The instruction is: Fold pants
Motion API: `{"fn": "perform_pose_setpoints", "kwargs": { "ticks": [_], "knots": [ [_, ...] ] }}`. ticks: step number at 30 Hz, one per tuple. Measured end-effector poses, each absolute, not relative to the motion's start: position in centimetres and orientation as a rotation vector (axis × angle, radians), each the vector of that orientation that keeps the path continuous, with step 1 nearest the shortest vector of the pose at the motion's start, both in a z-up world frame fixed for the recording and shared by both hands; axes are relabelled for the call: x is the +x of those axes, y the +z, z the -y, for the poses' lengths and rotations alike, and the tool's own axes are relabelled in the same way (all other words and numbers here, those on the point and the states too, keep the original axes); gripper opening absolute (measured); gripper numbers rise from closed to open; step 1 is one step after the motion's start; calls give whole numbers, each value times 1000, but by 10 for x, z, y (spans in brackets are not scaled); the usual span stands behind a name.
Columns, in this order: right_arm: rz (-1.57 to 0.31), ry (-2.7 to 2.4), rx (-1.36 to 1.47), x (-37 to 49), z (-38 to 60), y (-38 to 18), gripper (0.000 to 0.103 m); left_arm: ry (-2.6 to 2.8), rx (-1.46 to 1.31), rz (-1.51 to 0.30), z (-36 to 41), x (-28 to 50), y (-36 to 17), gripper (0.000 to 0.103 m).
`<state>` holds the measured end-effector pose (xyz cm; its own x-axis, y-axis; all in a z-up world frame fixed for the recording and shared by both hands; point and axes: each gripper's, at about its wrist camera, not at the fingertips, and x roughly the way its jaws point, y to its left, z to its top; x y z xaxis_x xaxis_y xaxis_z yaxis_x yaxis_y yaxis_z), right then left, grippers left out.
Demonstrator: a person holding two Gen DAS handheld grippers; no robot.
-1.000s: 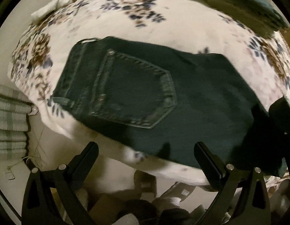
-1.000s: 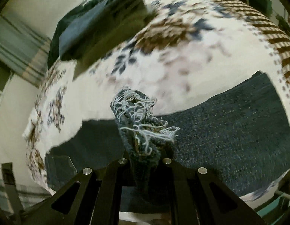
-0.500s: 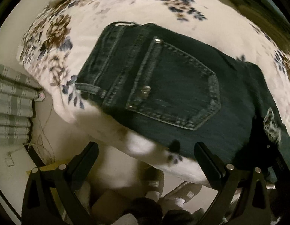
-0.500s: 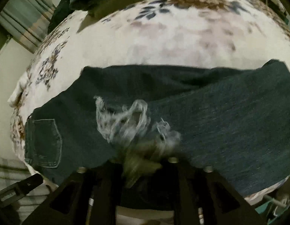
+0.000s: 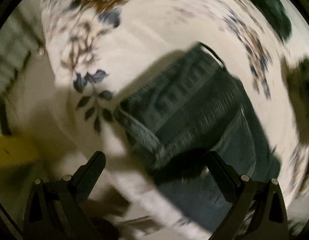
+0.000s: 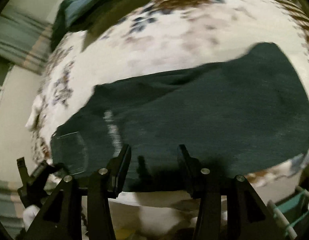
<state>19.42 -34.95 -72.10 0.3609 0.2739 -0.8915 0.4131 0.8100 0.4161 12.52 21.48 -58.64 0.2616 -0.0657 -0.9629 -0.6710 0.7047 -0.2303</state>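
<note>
Dark denim pants [image 6: 204,118] lie across a floral bedspread [image 6: 154,50], folded over, with the back pocket [image 6: 71,152] at the left and a frayed pale hem [image 6: 113,132] lying on top. My right gripper [image 6: 154,150] is open and empty just above the near edge of the pants. In the blurred left wrist view the waistband end of the pants [image 5: 186,108] sits near the bed's edge. My left gripper [image 5: 154,158] is open and empty right over that waistband corner. It also shows at the lower left of the right wrist view [image 6: 32,172].
A pile of dark folded clothes [image 6: 84,2] lies at the far side of the bed. A striped curtain [image 6: 16,36] hangs at the left. A teal basket [image 6: 294,210] stands at the lower right beside the bed. Boxes sit on the floor below the bed edge.
My right gripper has opened and let the frayed hem go onto the pants. My left gripper has swung in close over the waistband, with strong motion blur.
</note>
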Motion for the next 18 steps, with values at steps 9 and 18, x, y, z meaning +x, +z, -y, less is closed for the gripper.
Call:
{"fn": "perform_pose_setpoints", "kwargs": {
  "ticks": [9,18],
  "knots": [
    [-1240,-173,634,192,368,-726,50,450,-879,-1076,-231,125,-601,64],
    [-1261,-256,494,201,361,-720,50,415,-763,-981,-210,119,-565,21]
  ]
}}
